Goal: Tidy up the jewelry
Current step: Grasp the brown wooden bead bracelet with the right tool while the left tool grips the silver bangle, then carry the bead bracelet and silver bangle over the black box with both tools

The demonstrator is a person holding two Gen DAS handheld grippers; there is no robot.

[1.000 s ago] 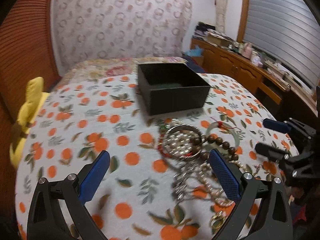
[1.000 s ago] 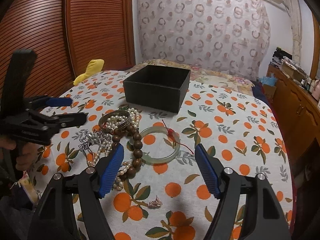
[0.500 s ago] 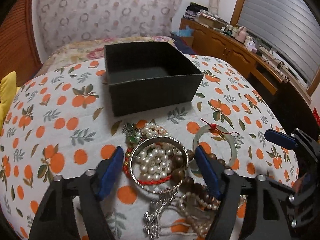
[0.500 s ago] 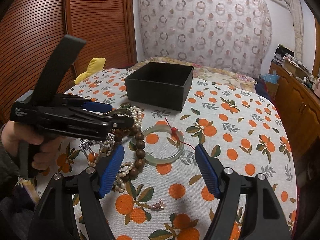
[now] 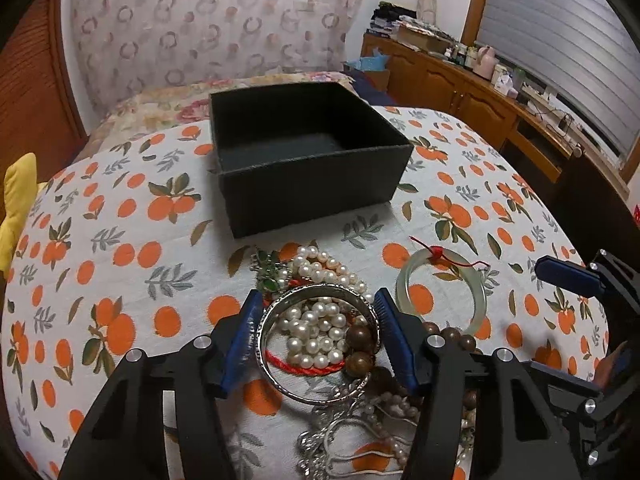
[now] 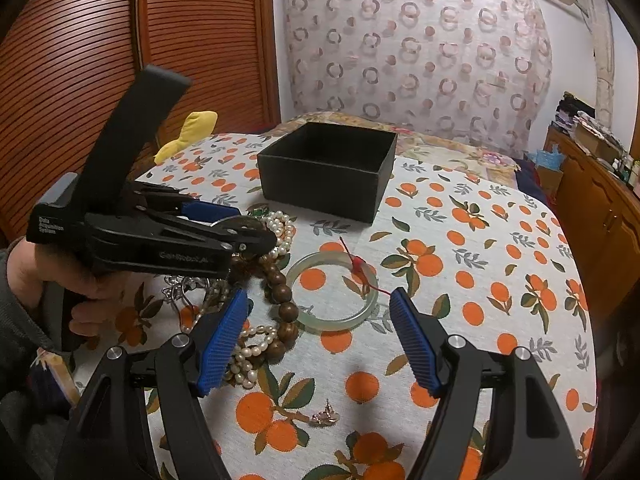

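My pads (image 5: 390,338) blue; box (image 5: 308,184) black; cloth (image 5: 120,248) white, orange-fruit print; bangle (image 5: 320,344) silver; ring (image 5: 442,292) pale green, maybe jade.

Bedroom interior, warm artificial light. Surface in front is covered by a white cloth (image 5: 120,280) printed with oranges and leaves. Beyond it, a floral quilt (image 5: 168,104). Back wall hung with a pale curtain (image 6: 412,48) patterned in rings. Reddish-brown slatted wooden doors (image 6: 120,40) on one side. Opposite side: wooden cabinets (image 5: 452,88) with cluttered tops, grey roller blind (image 5: 560,32) above. Yellow cushion (image 6: 188,134) at the cloth's edge.
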